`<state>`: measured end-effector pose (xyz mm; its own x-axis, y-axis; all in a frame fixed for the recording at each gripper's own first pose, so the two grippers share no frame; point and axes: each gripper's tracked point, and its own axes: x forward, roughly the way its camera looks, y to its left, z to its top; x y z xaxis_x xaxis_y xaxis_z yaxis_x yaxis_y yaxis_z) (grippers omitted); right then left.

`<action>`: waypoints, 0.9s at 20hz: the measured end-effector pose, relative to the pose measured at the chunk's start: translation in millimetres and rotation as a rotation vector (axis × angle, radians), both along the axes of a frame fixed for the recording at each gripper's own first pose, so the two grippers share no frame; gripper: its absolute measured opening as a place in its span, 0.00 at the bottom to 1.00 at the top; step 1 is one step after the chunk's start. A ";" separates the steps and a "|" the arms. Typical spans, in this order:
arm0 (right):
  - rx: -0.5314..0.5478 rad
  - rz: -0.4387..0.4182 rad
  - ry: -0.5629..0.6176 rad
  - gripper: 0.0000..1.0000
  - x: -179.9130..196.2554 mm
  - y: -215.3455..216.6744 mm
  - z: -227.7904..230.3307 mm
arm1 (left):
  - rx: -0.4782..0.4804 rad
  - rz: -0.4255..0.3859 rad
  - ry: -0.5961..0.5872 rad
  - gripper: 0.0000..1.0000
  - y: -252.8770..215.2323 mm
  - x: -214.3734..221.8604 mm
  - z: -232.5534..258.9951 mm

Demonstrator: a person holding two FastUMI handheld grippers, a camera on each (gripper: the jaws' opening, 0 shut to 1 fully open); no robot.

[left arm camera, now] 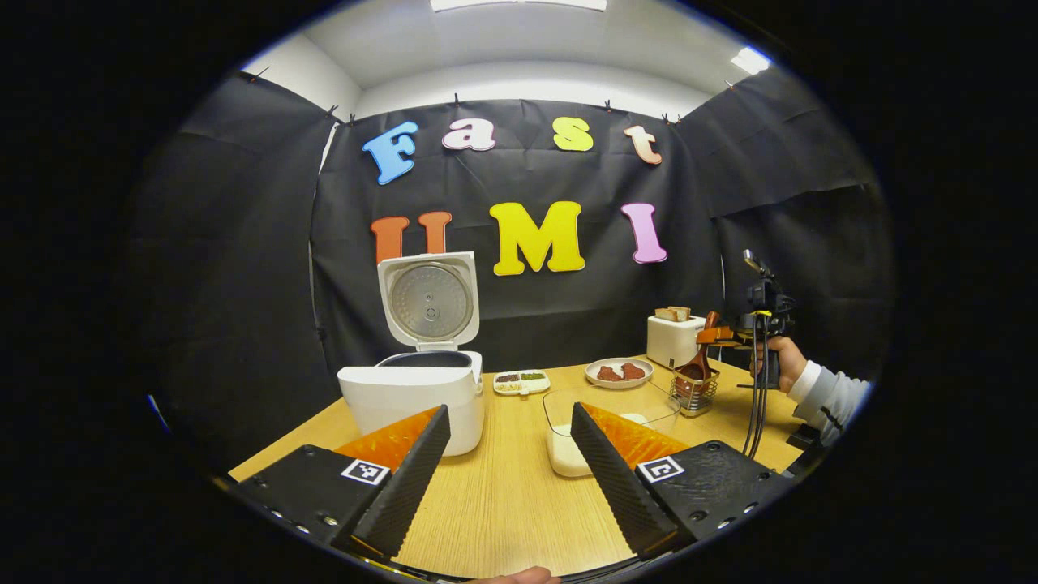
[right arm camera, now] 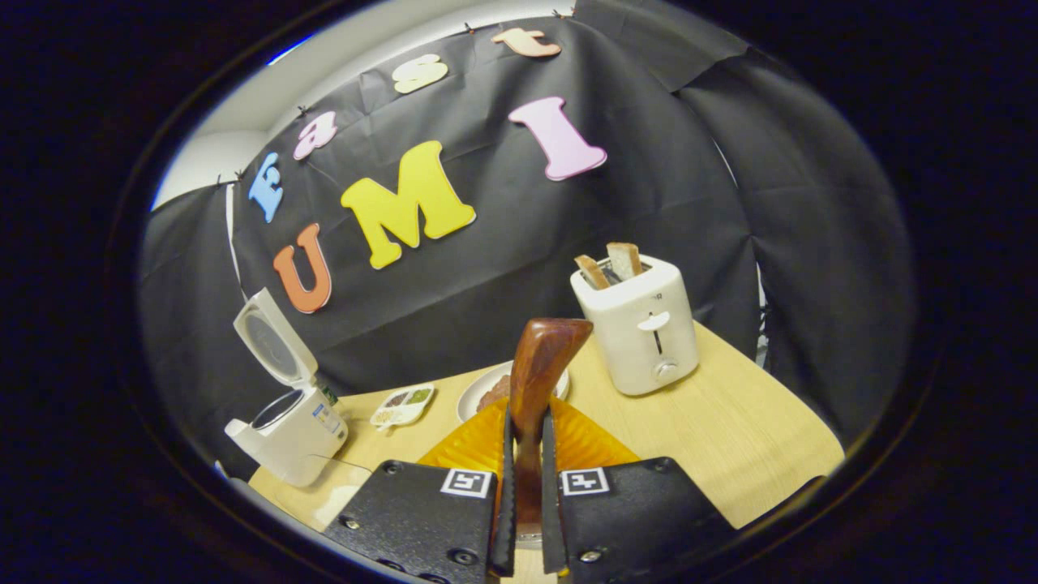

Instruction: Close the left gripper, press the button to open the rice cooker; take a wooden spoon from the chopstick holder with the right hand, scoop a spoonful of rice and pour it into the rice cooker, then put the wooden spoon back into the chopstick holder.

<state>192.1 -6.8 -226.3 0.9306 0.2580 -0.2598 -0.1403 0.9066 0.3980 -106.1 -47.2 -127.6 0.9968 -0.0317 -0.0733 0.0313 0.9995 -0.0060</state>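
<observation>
Right gripper (right arm camera: 525, 487) clamped on wooden spoon (right arm camera: 539, 365), handle upright at centre frame. Open rice cooker (right arm camera: 288, 430) low at left, well apart. Left gripper (left arm camera: 509, 462) spread wide, rice container (left arm camera: 568, 454) just beyond.

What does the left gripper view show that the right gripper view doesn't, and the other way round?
Left gripper view: the open left gripper, a wire holder, and a hand holding the right gripper. Right gripper view: the lever on the toaster, and a close look at the clamped spoon handle. Both: the open rice cooker, toaster, plate of food.
</observation>
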 end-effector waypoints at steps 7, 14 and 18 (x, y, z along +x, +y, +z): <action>-0.097 -0.047 -0.172 0.18 -25.0 4.6 66.7 | -0.016 -0.015 -0.015 0.95 4.7 -5.3 -2.5; -0.203 -0.040 -0.222 0.18 -52.8 35.0 94.0 | -0.021 -0.012 -0.026 0.95 11.1 -15.3 -12.6; -0.248 -0.015 -0.242 0.18 -65.5 68.1 96.3 | -0.034 -0.009 -0.011 0.95 18.2 -22.5 -21.1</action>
